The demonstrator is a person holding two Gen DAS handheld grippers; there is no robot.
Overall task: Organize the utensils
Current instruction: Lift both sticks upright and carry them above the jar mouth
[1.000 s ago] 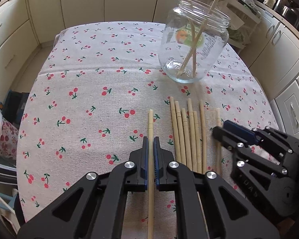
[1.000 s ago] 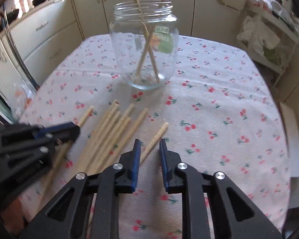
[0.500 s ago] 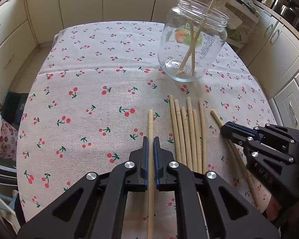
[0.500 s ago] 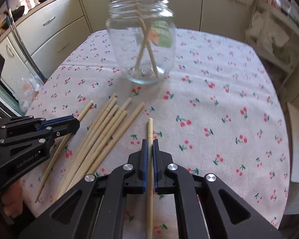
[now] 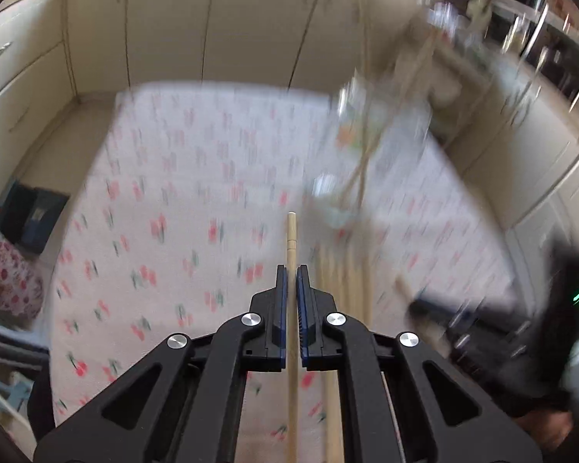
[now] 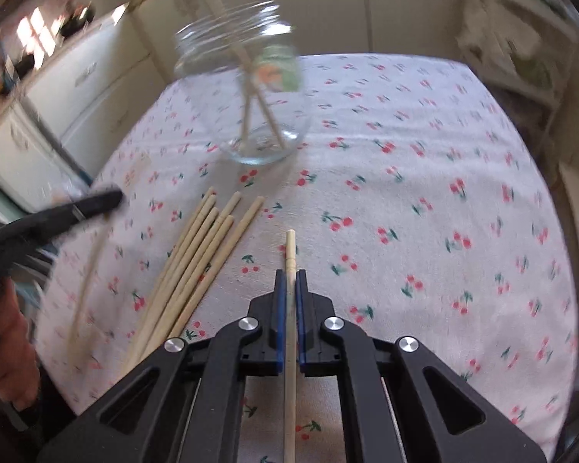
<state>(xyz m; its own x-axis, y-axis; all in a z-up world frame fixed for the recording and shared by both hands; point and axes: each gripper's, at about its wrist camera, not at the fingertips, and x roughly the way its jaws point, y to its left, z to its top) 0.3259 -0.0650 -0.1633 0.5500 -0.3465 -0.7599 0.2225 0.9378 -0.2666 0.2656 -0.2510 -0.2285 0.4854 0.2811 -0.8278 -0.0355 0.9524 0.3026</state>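
Covering the table: cherry-print tablecloth, spread under everything.
Jar: glass jar upright at the far side, two sticks crossed inside.
Loose pile: bundle of chopsticks flat on the cloth, between the two grippers.
Left gripper: jaws pinching the left chopstick, view badly blurred.
Right gripper: jaws pressed onto the right chopstick, tip pointing toward the jar.

Motion blur smears the clear glass jar and the cherry-print cloth on the bench; the right hand-held gripper is indistinct.
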